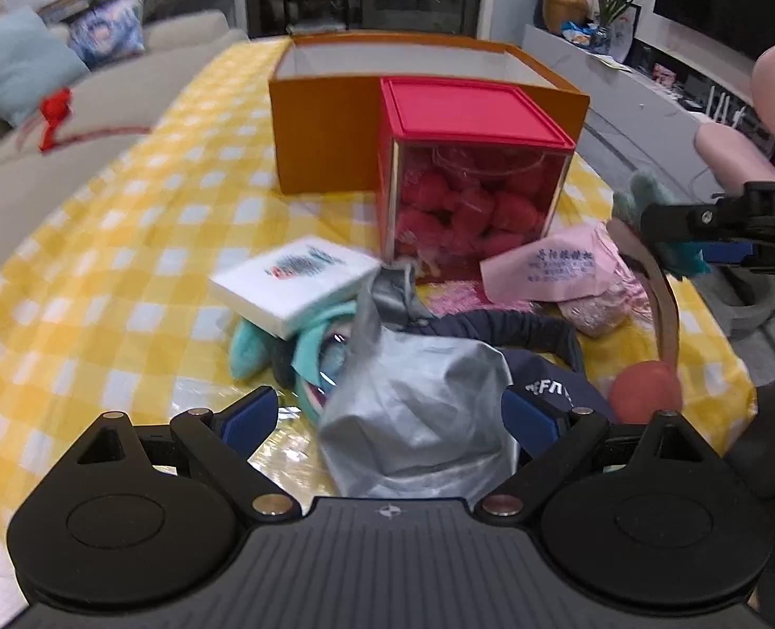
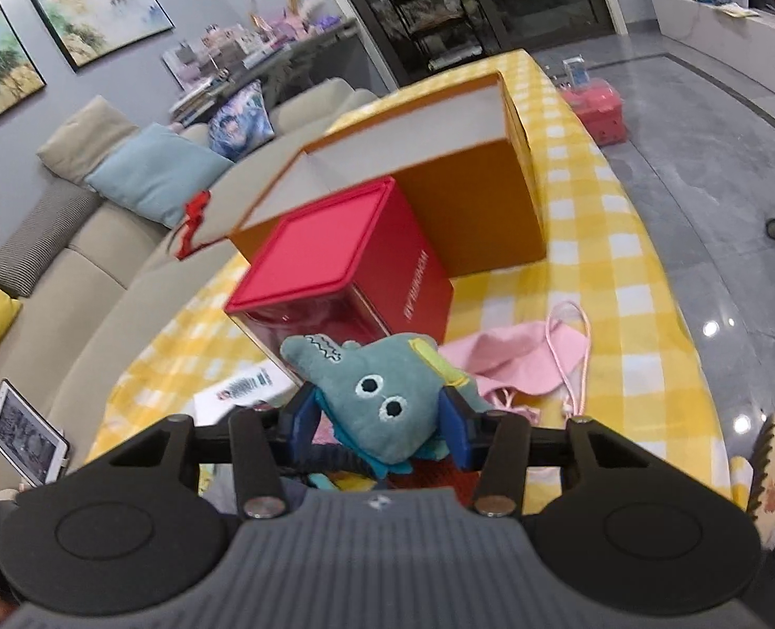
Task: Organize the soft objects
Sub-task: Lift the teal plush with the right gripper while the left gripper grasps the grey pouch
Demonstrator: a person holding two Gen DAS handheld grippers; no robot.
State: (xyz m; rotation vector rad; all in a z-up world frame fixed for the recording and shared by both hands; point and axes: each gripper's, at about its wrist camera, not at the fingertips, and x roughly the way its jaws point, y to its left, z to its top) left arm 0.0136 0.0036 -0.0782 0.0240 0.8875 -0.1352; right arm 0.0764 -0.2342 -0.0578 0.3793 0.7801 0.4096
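From the left wrist, the left hand-held gripper [image 1: 390, 414] stood wide open, its blue pads on either side of a crumpled silver cloth [image 1: 418, 419] without pinching it. That cloth topped a heap on the yellow-checked worktop [image 1: 99, 241]: a navy cap [image 1: 539, 367], teal fabric [image 1: 261, 351] and a white packet [image 1: 295, 285] tilted across it. Behind the heap stood a red box [image 1: 471, 173] with a clear front showing red soft pieces inside, and touching its back an open orange box [image 1: 329, 131]. A pink pouch [image 1: 544, 267] lay to the right, where the right hand-held gripper [image 1: 670, 241] came in from the edge with something teal in its fingers.

From the right wrist, the right hand-held gripper [image 2: 382, 419] was closed on a teal plush toy [image 2: 377, 393] — its face turned to the camera, lifted above the worktop [image 2: 623, 314] and just short of the red box [image 2: 335, 267]. The orange box [image 2: 466, 199] sat open beyond it; a pink drawstring pouch [image 2: 518, 361] lay to the right.

The step seemed to be carrying the plush to the orange box. To do it well, the toy should likely pass clear over the red lid, be held well inside the orange walls, and only then be let go — a soft toy sags, so a firm pinch until it is low in the box would help.
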